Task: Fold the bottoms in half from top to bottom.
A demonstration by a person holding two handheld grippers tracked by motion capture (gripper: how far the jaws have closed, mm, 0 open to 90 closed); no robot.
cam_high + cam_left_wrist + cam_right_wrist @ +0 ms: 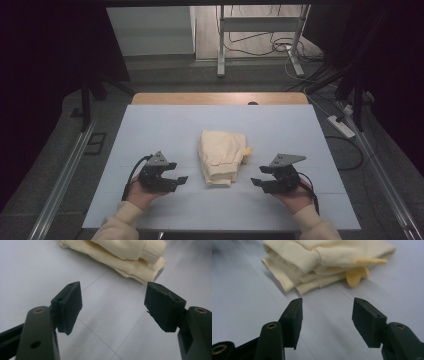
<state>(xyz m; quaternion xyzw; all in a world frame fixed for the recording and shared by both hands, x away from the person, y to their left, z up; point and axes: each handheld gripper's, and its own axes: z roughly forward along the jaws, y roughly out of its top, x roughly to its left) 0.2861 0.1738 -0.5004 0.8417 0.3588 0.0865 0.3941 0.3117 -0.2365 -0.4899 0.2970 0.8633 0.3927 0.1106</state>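
pale blue-grey worktop, wooden strip along its far edge. grey floor beyond. white metal stand at the far side, cables around its feet. power strip off the right edge. dark surroundings both sides.

One folded cream garment, two grippers, one table

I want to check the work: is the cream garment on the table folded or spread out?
Folded. The cream garment lies as a compact bundle on the table, with stacked layers and ribbed cuffs showing at its edge; neither gripper touches it.
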